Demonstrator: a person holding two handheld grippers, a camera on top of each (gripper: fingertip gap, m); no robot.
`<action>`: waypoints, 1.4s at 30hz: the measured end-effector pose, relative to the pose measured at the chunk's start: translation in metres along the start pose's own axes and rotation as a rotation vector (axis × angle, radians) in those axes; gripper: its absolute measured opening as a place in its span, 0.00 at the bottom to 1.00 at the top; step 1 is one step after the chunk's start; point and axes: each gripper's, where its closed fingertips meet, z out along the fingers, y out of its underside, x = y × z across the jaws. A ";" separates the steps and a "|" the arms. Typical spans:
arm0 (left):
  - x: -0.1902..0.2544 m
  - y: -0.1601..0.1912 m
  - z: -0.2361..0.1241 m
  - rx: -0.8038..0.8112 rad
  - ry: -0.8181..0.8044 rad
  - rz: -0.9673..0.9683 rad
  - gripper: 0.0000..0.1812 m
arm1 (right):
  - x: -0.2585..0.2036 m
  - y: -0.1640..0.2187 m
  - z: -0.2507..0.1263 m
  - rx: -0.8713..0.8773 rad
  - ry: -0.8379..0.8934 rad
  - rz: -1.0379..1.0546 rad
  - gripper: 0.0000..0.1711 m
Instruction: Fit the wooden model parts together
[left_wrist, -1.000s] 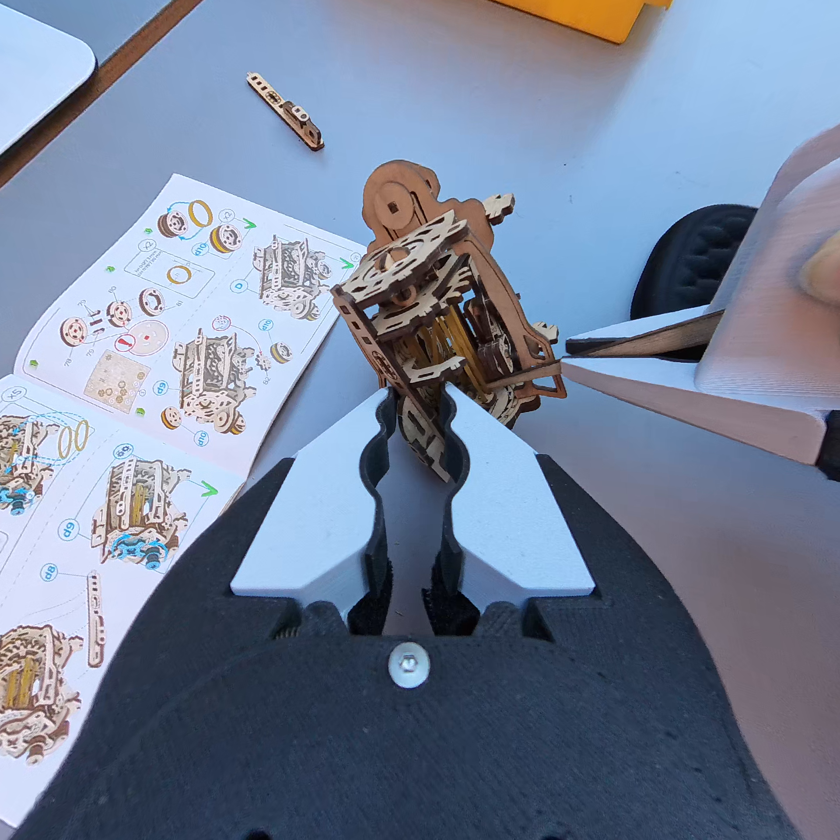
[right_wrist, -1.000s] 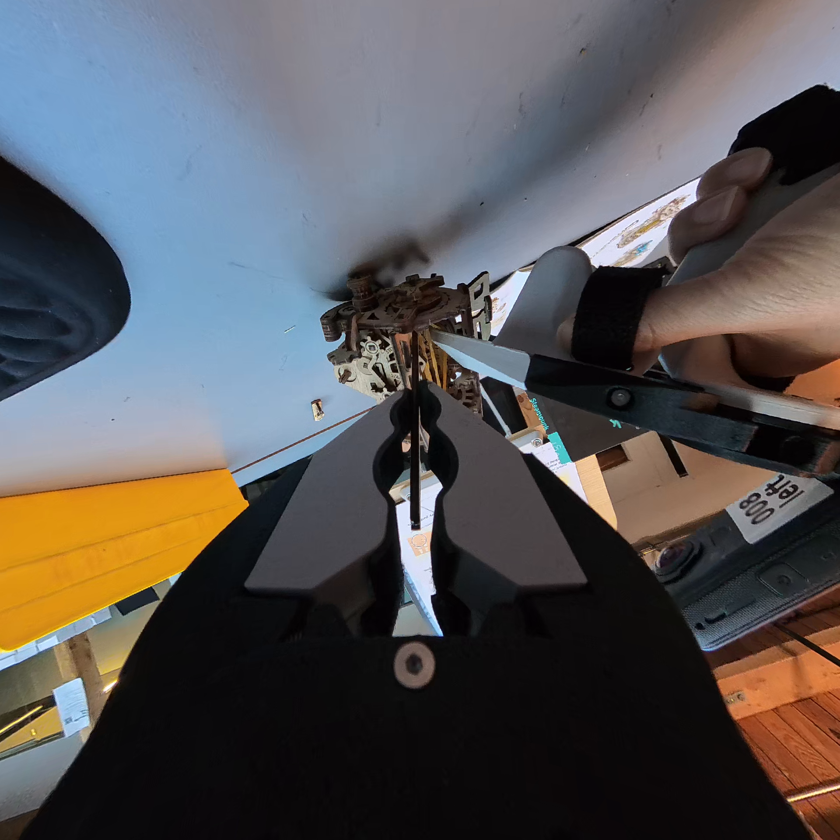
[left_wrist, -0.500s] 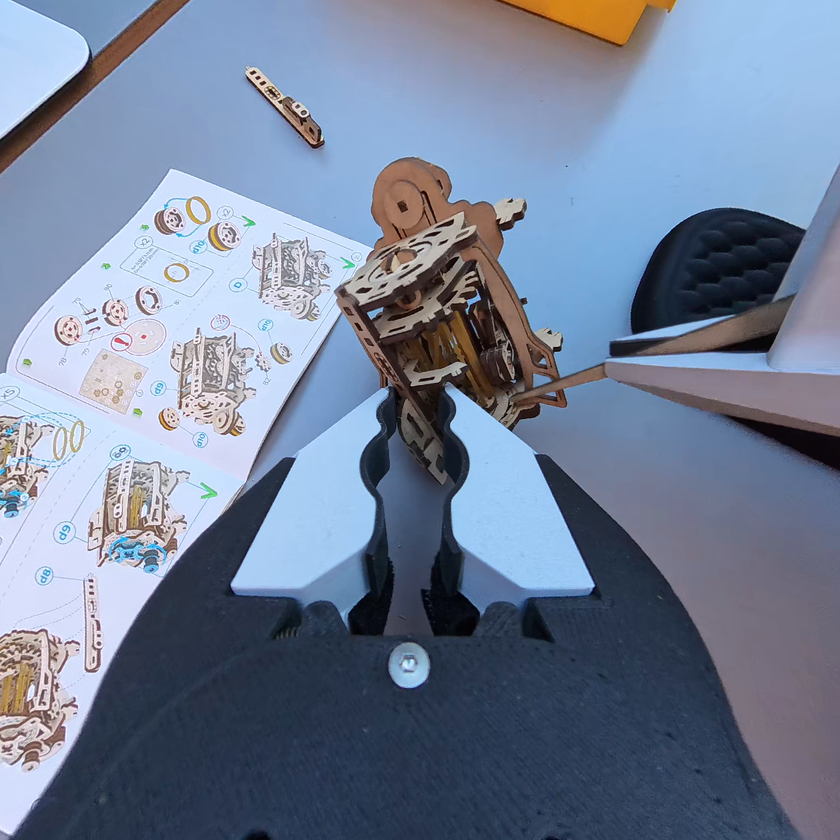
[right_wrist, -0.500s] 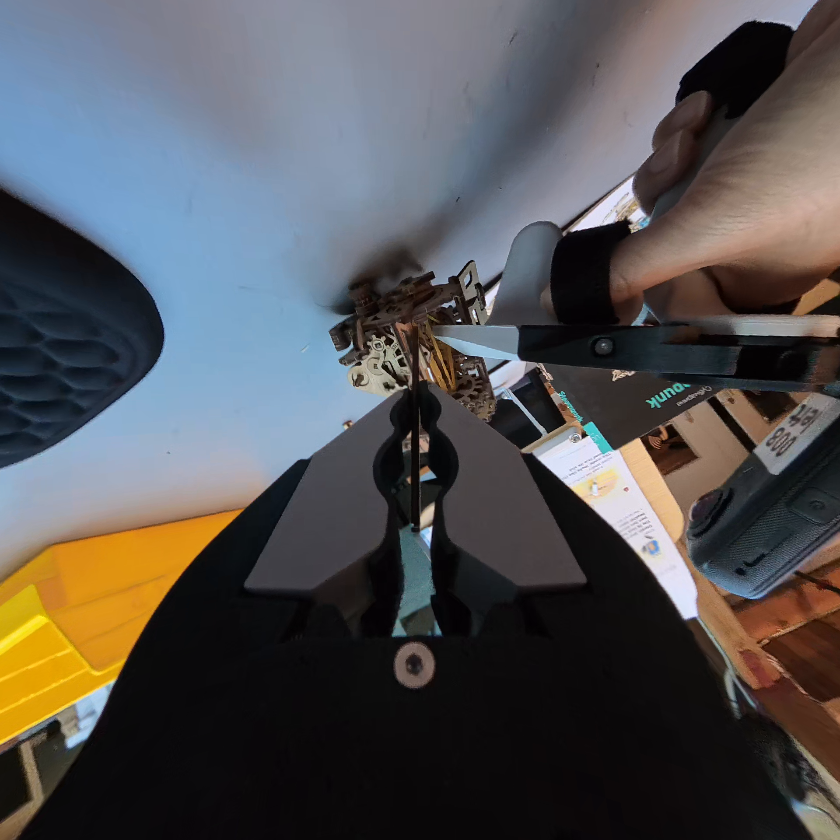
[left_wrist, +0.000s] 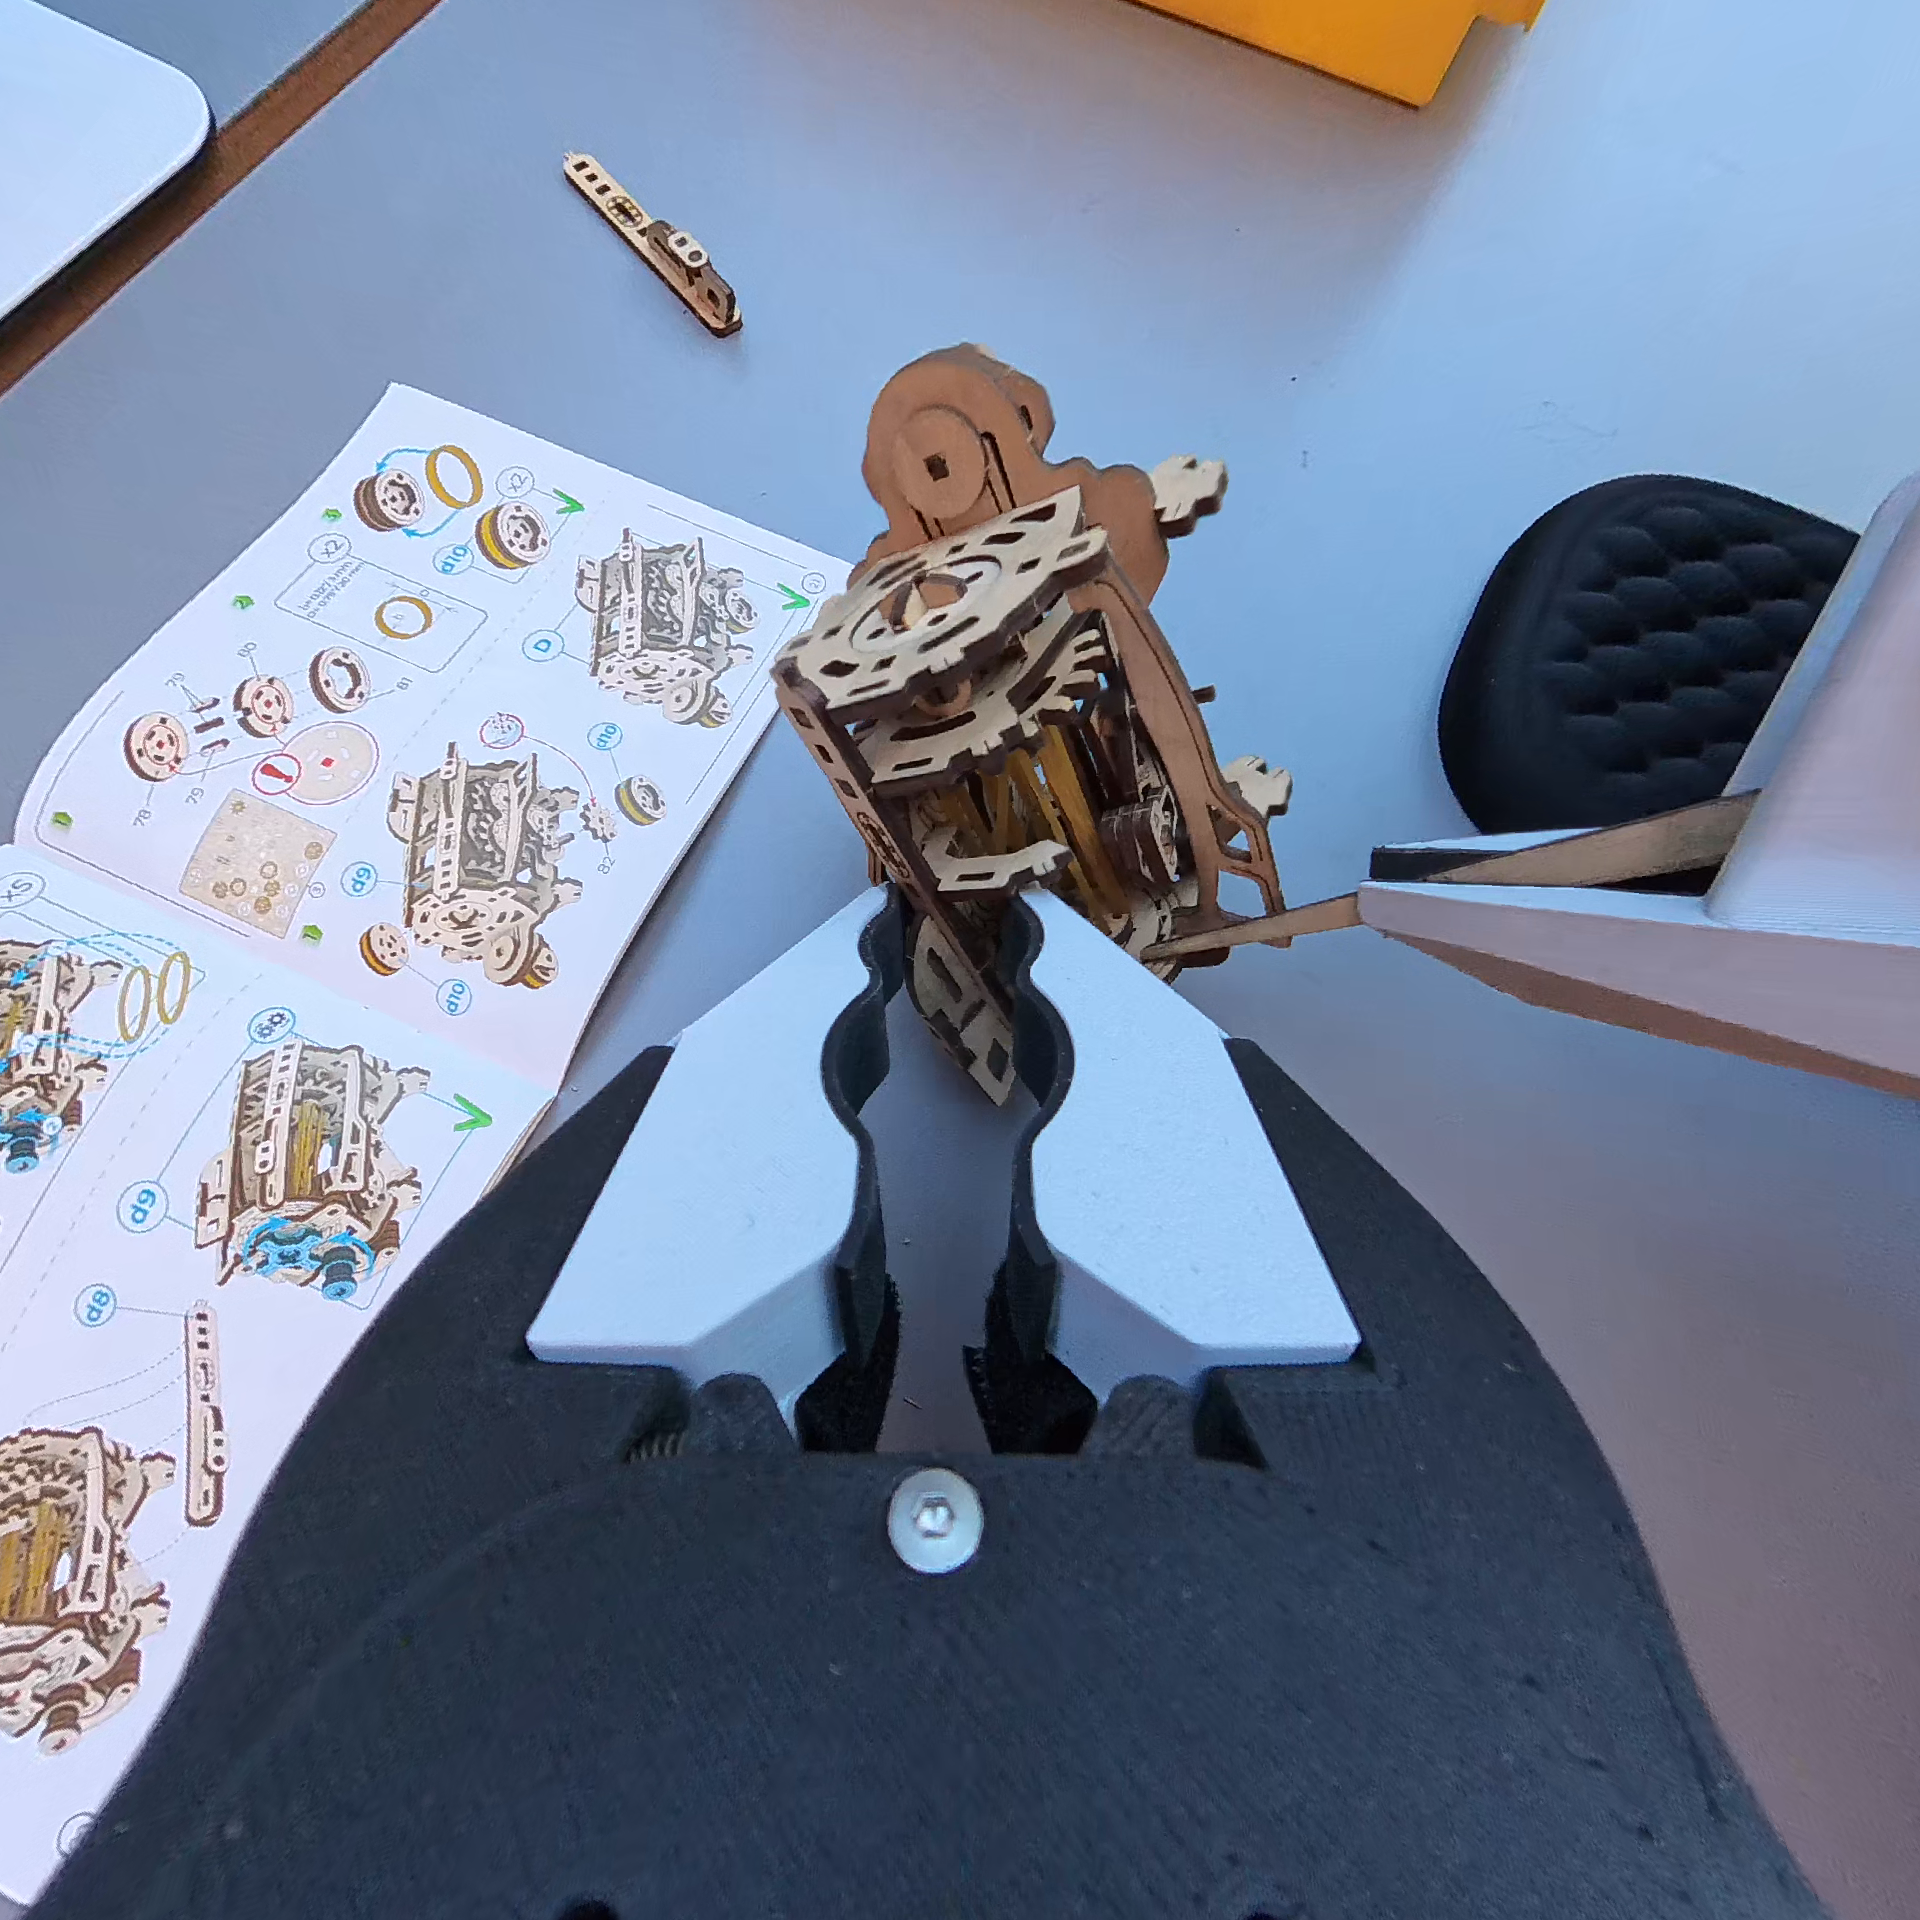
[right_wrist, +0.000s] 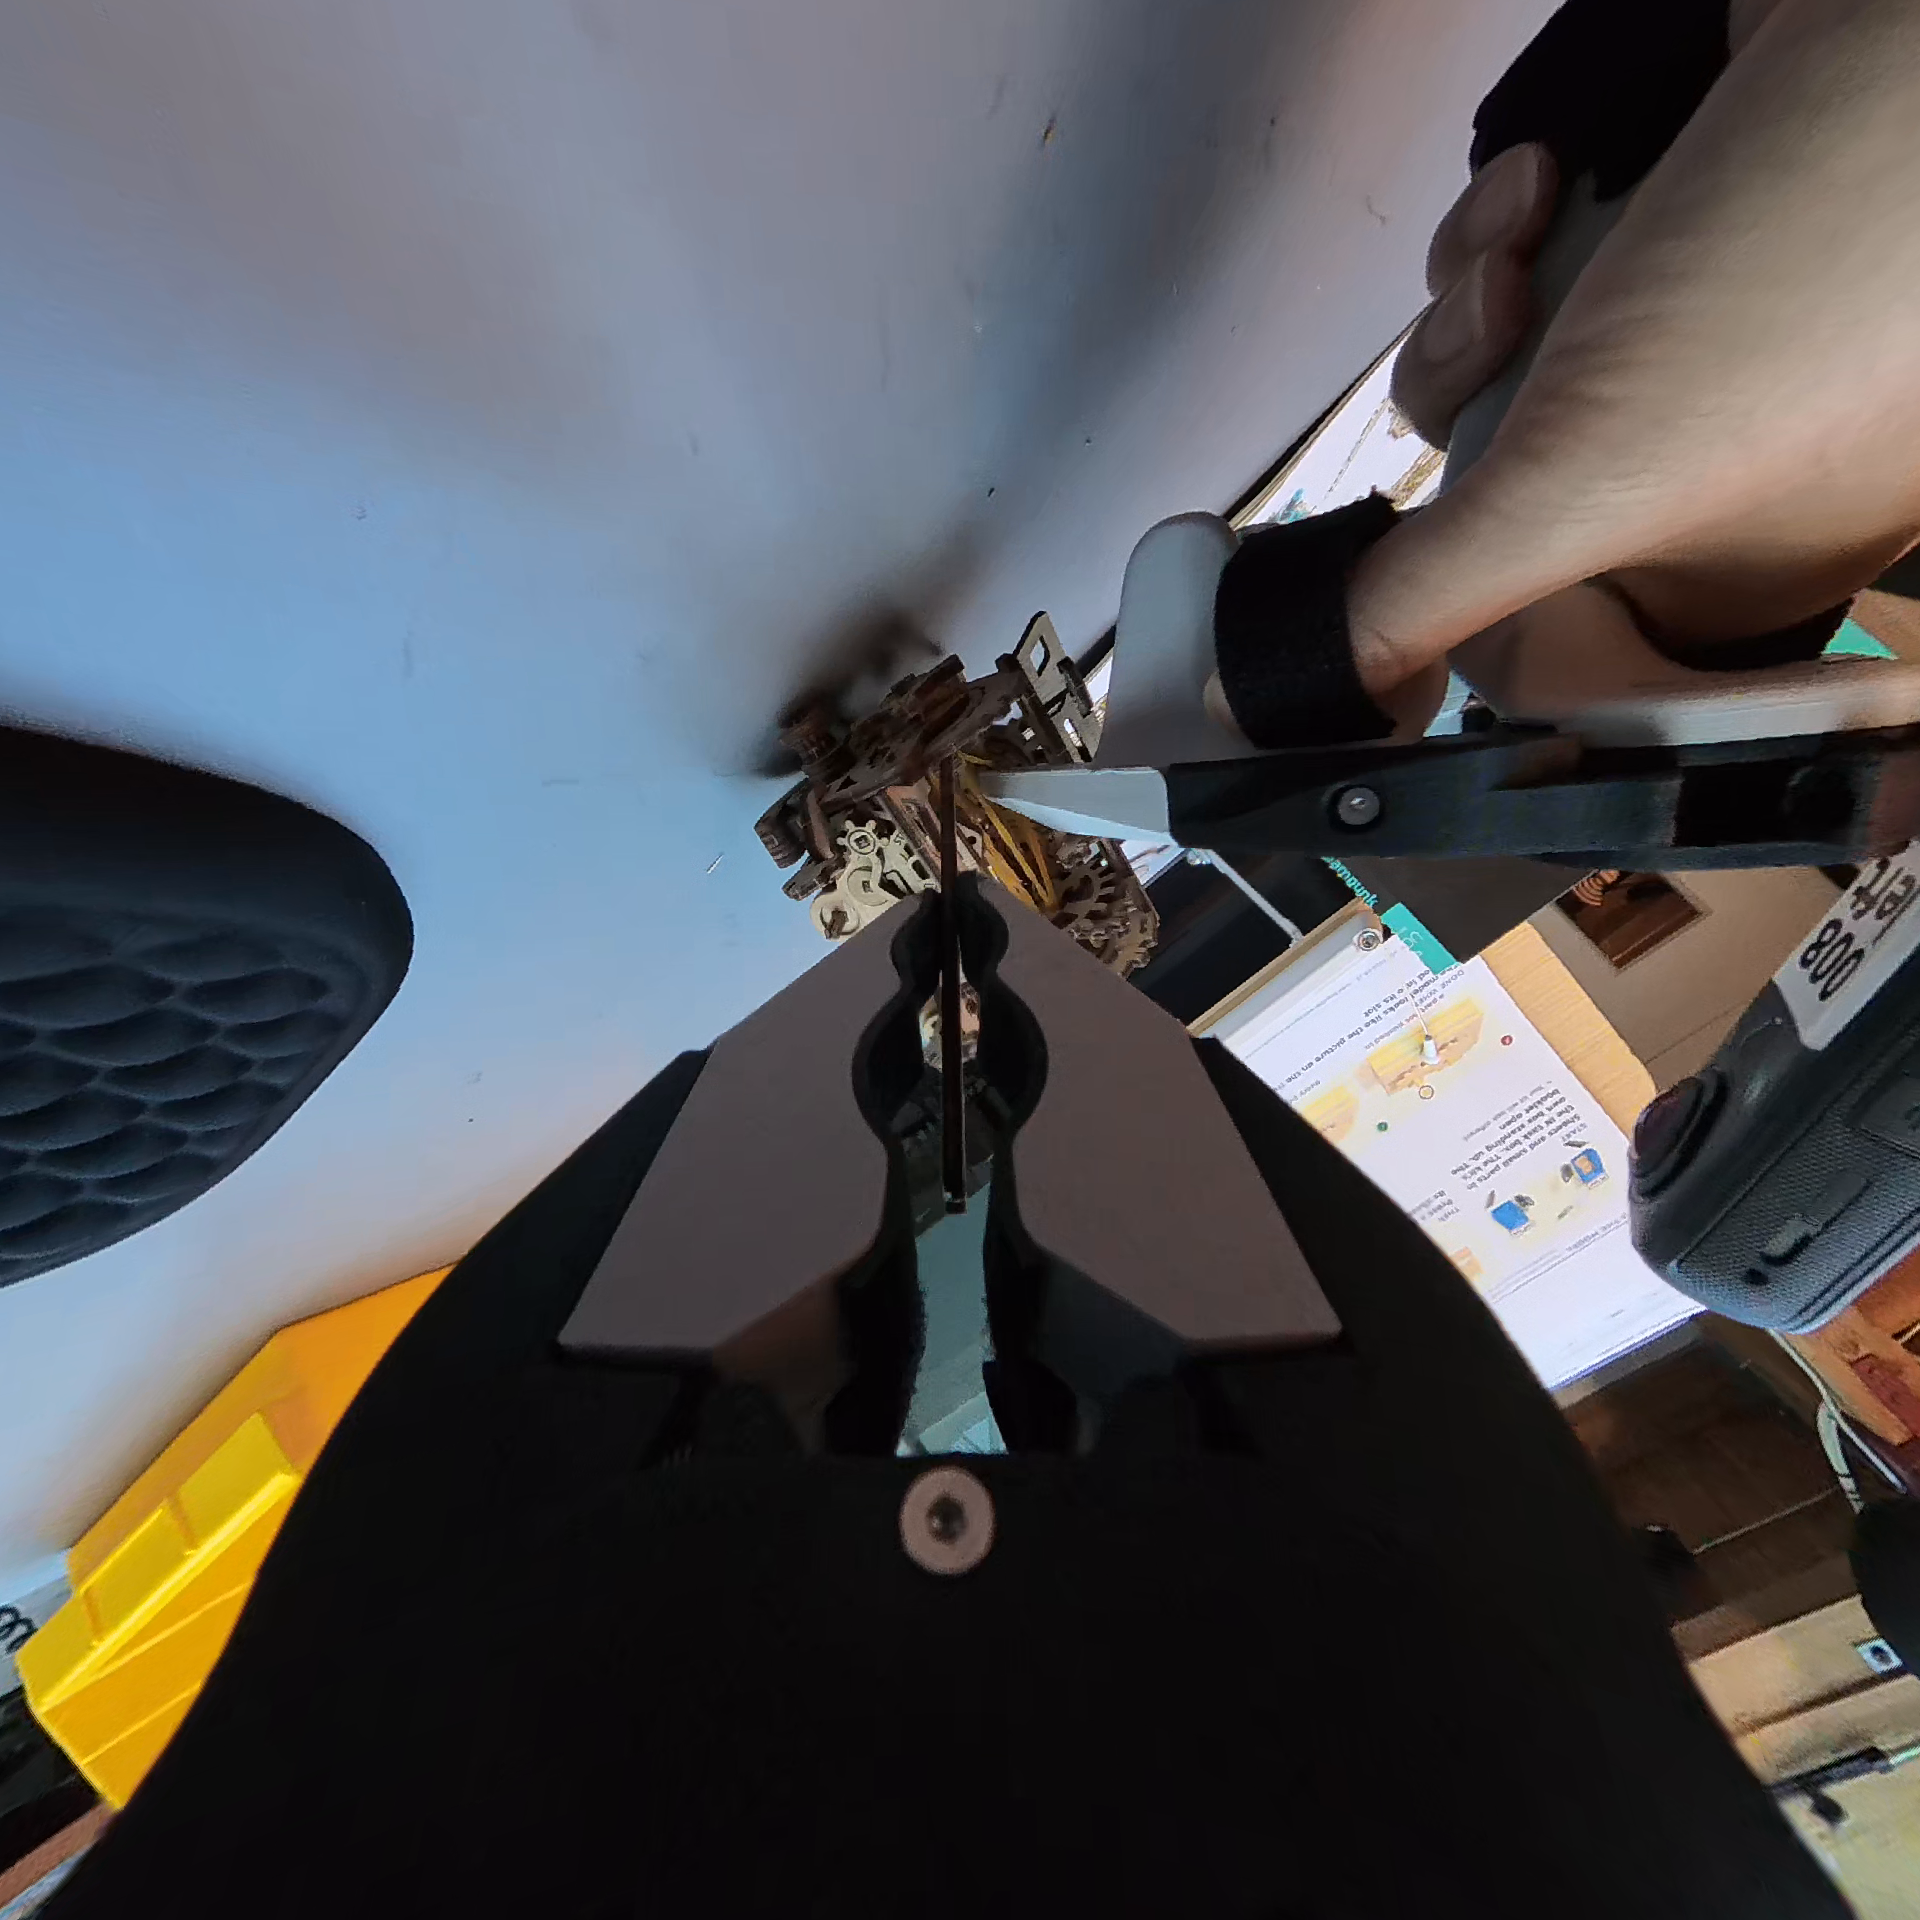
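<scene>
Gripping the gear-filled wooden model (tilted), left hand-held gripper; right hand-held gripper pinches a thin strip.

Sunlit grey table, wooden floor beyond.

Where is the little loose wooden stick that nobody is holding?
In the left wrist view, the loose wooden stick lies flat on the grey table, upper left, beyond the instruction booklet.

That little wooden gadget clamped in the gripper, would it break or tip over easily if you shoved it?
Probably fragile: the wooden model is built of thin fretwork plates and small gears, so a shove could snap a tab. It looks light for its size, being mostly open gaps. It leans tilted in the left gripper, held by one lower plate, so it may topple if released.
</scene>
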 end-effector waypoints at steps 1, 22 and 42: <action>0.000 0.000 0.000 -0.001 0.000 0.000 0.09 | 0.000 0.000 0.000 -0.004 -0.002 0.012 0.00; 0.000 0.000 0.000 0.001 -0.001 0.004 0.09 | -0.004 0.006 0.002 -0.047 0.000 0.043 0.00; 0.001 0.000 0.000 -0.001 -0.007 0.008 0.09 | -0.005 0.004 0.005 -0.088 0.018 0.028 0.00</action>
